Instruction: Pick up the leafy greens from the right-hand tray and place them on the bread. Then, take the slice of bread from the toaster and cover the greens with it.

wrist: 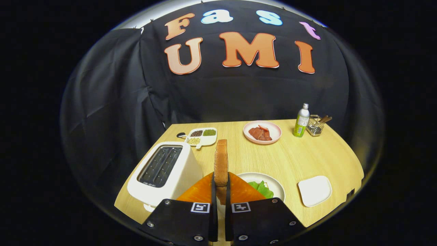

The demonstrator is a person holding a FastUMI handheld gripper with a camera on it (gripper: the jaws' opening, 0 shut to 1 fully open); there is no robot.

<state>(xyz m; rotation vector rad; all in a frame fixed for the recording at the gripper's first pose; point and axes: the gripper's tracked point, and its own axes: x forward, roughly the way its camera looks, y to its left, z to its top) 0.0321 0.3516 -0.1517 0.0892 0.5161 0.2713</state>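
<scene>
So the tongs (pixel 221 186) are clamped tight on the slice of bread (pixel 221 164), both fingers pressing its flat sides, and the slice stands upright on edge right in the middle of the frame, poking up well above the fingertips. It's out of the toaster (pixel 164 172), which sits at lower left on the table (pixel 290 157) with both slots dark (can't see anything inside them).

Just right of the fingers, in the lower middle, there's a round white plate (pixel 276 184) with the leafy greens (pixel 262 188) on it. The fingers cover the plate's left part, so I can't tell what the greens are lying on. Further right, near the table's edge, is a square white tray (pixel 314 190), apart from the plate.

Toward the back of the table: a pink plate (pixel 275 136) with slices of red meat (pixel 260 133) around centre frame, a divided dish (pixel 201 136) with dark, green and pale beans to its left behind the toaster, and off to the right a green-labelled bottle (pixel 301 121) standing upright just beside a small wire basket (pixel 315 125) with some utensils in it.
</scene>
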